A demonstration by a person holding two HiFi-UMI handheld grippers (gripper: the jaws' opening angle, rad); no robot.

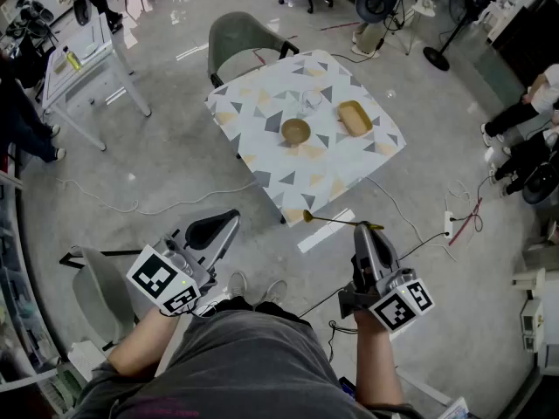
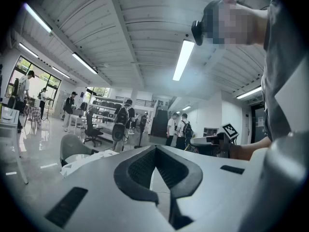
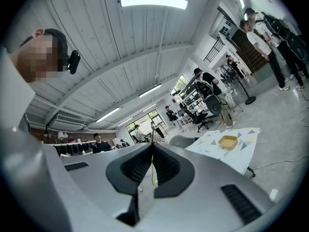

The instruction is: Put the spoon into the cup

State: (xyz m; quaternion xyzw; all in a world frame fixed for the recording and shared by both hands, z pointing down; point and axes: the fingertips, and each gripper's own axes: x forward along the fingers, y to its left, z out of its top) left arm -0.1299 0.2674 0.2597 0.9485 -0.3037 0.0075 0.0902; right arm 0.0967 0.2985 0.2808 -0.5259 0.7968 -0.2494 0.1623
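1. I have the spoon in the right gripper. It is a gold-coloured spoon held roughly level over the floor, off the near edge of the table. Its bowl end points to my left and its handle runs back into the jaws.
2. In the right gripper view the jaws are pressed together on the handle. It shows only as a thin yellowish sliver in the seam between the pads.
3. The cup is a clear glass standing upright near the middle of the table, well apart from the spoon.
4. Just in front of the cup sits a brown bowl, and to its right lies a yellow tray. Neither touches the cup, as far as I can make out.
5. The left gripper hangs low on my left, away from the table. In the left gripper view its jaws meet at the tips and I see nothing between them.
6. The table wears a white cloth with grey and yellow triangles. A grey chair stands at its far side.
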